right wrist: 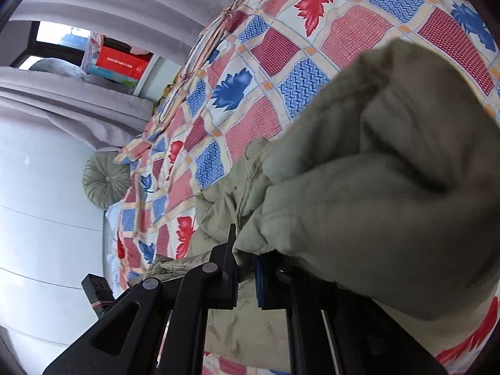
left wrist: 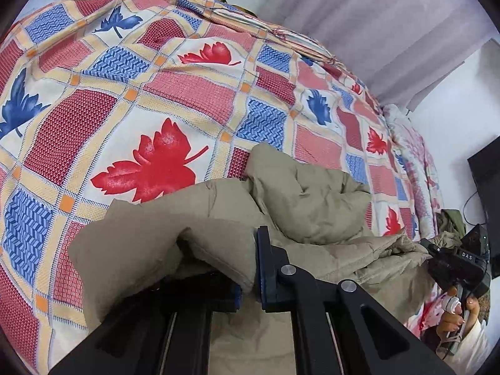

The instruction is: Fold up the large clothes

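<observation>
A large khaki padded jacket (left wrist: 312, 200) lies bunched on a bed with a red, blue and cream leaf-patterned cover (left wrist: 150, 93). My left gripper (left wrist: 248, 268) is shut on a thick fold of the jacket, which drapes over the left finger. In the right wrist view the same jacket (right wrist: 375, 187) fills the right side, lifted close to the camera. My right gripper (right wrist: 247, 278) is shut on an edge of the jacket. The right gripper also shows in the left wrist view (left wrist: 459, 262) at the far right, held by a hand.
A grey curtain (left wrist: 375, 31) hangs behind the bed. A round grey cushion (right wrist: 104, 181) sits at the head of the bed. A red box (right wrist: 122, 62) stands on a shelf by a window. A dark screen (left wrist: 487, 181) is on the white wall.
</observation>
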